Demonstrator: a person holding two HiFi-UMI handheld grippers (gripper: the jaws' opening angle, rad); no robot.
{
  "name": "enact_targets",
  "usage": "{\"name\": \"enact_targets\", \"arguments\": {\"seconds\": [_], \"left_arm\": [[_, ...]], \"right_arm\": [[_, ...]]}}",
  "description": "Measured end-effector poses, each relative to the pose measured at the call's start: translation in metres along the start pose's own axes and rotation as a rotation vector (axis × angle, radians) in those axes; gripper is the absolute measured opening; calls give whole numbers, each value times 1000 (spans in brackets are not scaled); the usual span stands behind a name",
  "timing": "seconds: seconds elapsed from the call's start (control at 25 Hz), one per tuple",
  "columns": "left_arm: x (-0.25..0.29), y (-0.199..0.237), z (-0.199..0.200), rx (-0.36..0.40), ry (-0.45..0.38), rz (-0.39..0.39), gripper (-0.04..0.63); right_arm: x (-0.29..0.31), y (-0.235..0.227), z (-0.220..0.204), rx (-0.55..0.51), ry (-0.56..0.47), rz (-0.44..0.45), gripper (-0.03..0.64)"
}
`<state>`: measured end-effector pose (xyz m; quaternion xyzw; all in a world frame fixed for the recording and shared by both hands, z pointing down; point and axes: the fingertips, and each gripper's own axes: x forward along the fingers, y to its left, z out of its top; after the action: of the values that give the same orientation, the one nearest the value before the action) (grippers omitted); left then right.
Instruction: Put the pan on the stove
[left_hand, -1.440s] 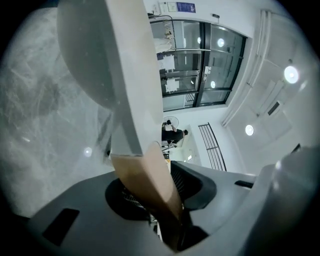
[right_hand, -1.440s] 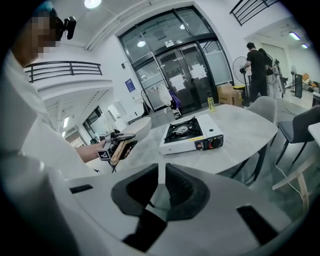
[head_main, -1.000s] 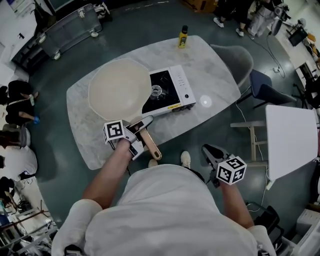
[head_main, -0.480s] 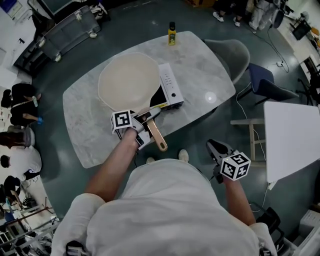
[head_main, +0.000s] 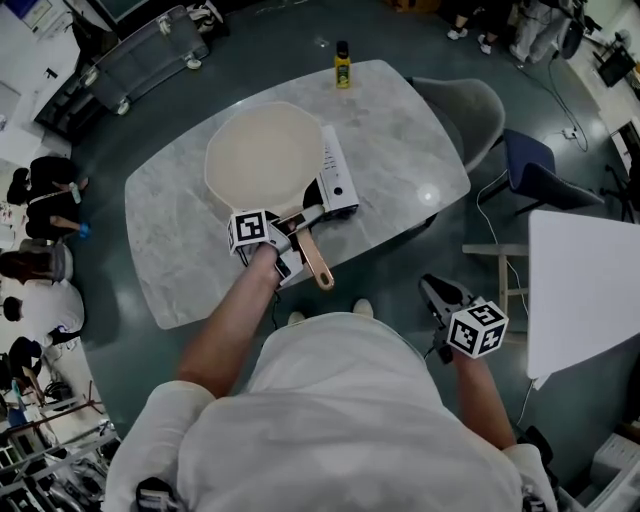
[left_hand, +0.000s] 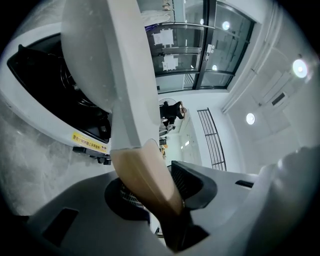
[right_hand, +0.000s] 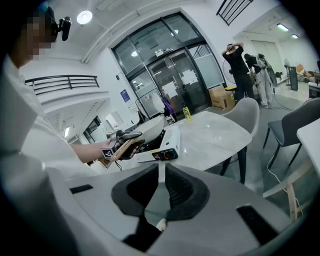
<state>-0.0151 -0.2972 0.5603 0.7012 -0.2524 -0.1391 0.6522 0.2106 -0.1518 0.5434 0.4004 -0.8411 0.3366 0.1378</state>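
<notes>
On the table (head_main: 400, 150), pan (head_main: 262, 152) over stove (head_main: 335, 180), bottle (head_main: 343, 66) behind, chair (head_main: 468, 105) beside

A big bright hall, like a lab or office: tall glass doors (right_hand: 172, 75), shiny floor (head_main: 100, 330), a stone table (head_main: 400, 150), chairs (head_main: 470, 105), people (right_hand: 236, 67) standing about

Head camera sits high above the person, staring steeply down, and the whole desk (head_main: 400, 150) fits in, well away from the lens. The left tool (head_main: 305, 218) camera is jammed right up against the pan (left_hand: 125, 75), looking along its handle, with the stove (left_hand: 45, 90) just beyond at the left. The right tool (head_main: 438, 292) camera hangs low at the near right, off the desk, looking across at it from well back. All three views share pan and stove.
</notes>
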Motion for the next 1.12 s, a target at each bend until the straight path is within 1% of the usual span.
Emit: {"name": "enact_targets", "arguments": {"seconds": [0.12,0.2,0.52,0.68,0.92,1.12], "left_arm": [[8,2,1,3,-10,-8,152],[10,7,0,-2,-10,2,152],[17,14,2,2,-24,6,157],[23,12,3,-12,-31,10,166],[24,12,4,31,-52,26,187],[24,11,7,33,-84,19,216]], "right_arm": [[-2,-12,5,-9,7,3,49],[-3,-17,7,-14,10,6,49],[2,-26,12,-31,40,38,51],[2,-31,11,-38,50,49,51],[0,-39,14,-38,50,54,52],[0,-39,15,-47,54,67,52]]}}
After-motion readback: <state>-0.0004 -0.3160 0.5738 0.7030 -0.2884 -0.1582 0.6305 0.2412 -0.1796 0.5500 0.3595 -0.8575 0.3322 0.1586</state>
